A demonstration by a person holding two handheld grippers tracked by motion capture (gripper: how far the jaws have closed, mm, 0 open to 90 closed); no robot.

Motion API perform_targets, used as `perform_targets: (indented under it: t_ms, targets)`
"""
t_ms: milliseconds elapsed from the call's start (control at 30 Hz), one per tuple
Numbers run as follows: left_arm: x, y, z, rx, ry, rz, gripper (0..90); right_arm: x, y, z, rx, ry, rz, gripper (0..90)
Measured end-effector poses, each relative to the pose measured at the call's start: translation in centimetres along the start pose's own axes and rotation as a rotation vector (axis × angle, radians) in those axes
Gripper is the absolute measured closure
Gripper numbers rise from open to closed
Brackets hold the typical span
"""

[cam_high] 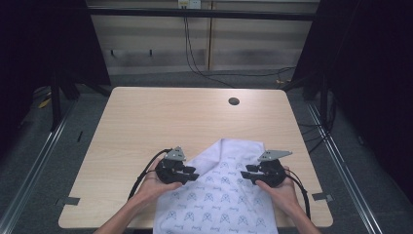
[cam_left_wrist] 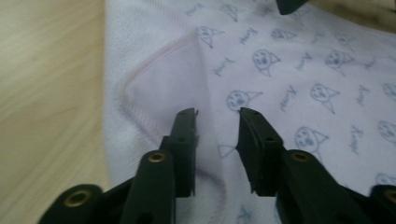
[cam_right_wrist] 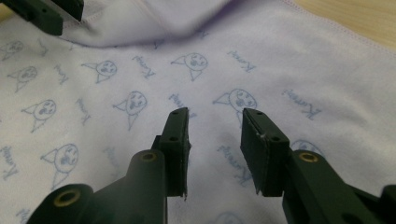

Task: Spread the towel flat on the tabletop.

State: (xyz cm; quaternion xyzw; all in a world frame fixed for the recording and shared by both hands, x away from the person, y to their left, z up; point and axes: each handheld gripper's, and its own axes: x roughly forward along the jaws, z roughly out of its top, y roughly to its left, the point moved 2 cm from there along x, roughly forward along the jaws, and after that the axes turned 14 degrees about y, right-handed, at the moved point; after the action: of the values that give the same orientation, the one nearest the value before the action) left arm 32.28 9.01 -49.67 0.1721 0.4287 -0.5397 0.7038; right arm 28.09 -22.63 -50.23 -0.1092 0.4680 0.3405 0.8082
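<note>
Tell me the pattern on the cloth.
Pale lilac cloth with blue cat faces and script; clearest in right gripper view.

Even soft light, dark surroundings

We are holding the right gripper (cam_right_wrist: 215, 119) low over a pale lilac cloth (cam_right_wrist: 140, 70) printed with small blue cat faces and script words. Its two black jaws are standing apart with nothing between them, only the printed fabric lying beyond. At the top left, the left gripper (cam_right_wrist: 44, 14) is sitting by a folded-over edge of the cloth. A strip of wooden table (cam_right_wrist: 359, 18) is showing at the top right.
</note>
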Motion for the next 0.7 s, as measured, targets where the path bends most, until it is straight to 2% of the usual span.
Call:
perform_targets:
  t_ms: [67,133,167,233,267,300,333,367,400,433,467,500,533,633,700]
  targets:
    - [-0.9,0.8,0.4,-0.035,-0.042,0.021,63.7,0.1,0.0,0.0,-0.007,0.001,0.0,62.4]
    - [-1.1,1.9,0.7,-0.074,-0.06,0.043,62.4,0.1,0.0,0.1,-0.012,0.005,0.005,62.8]
    - [-0.8,2.3,0.8,-0.094,-0.066,0.051,61.6,0.2,0.0,0.1,-0.009,0.008,0.004,62.7]
    - [0.2,2.9,1.0,-0.115,-0.05,0.039,60.0,0.3,-0.1,0.0,-0.003,0.01,0.005,62.6]
    - [0.8,2.8,1.1,-0.11,-0.029,0.032,59.9,0.2,-0.2,0.0,-0.002,0.009,0.003,62.3]
    - [1.4,2.6,1.2,-0.098,0.004,0.05,59.9,0.2,-0.2,0.0,-0.002,0.009,0.003,62.3]
    - [1.9,2.2,1.2,-0.088,0.029,0.038,61.9,0.1,-0.2,0.0,0.0,0.007,0.001,62.3]
    - [2.3,1.9,1.2,-0.065,0.057,0.051,64.7,0.1,-0.2,0.0,0.001,0.002,0.005,62.4]
    - [2.4,1.7,1.2,-0.058,0.058,0.08,65.1,0.0,-0.2,0.0,0.001,0.001,0.005,62.4]
    - [2.3,1.7,1.2,-0.062,0.062,0.069,72.8,-0.1,-0.2,-0.1,0.002,0.0,0.014,62.5]
    - [2.1,1.7,1.2,-0.051,0.054,0.065,72.8,-0.1,-0.2,-0.1,0.002,0.0,0.014,62.5]
    - [2.0,1.8,1.1,-0.047,0.047,0.075,81.4,-0.1,-0.2,-0.2,0.001,0.003,0.013,62.4]
    - [1.8,2.0,1.1,-0.055,0.039,0.067,86.2,0.0,-0.3,-0.2,0.002,0.005,0.014,62.4]
    - [0.9,2.5,1.0,-0.073,0.009,0.063,87.7,0.0,-0.2,-0.2,0.0,0.006,0.017,62.4]
    - [0.2,2.8,0.9,-0.096,-0.032,0.085,87.8,0.0,-0.2,-0.2,0.002,0.005,0.017,62.4]
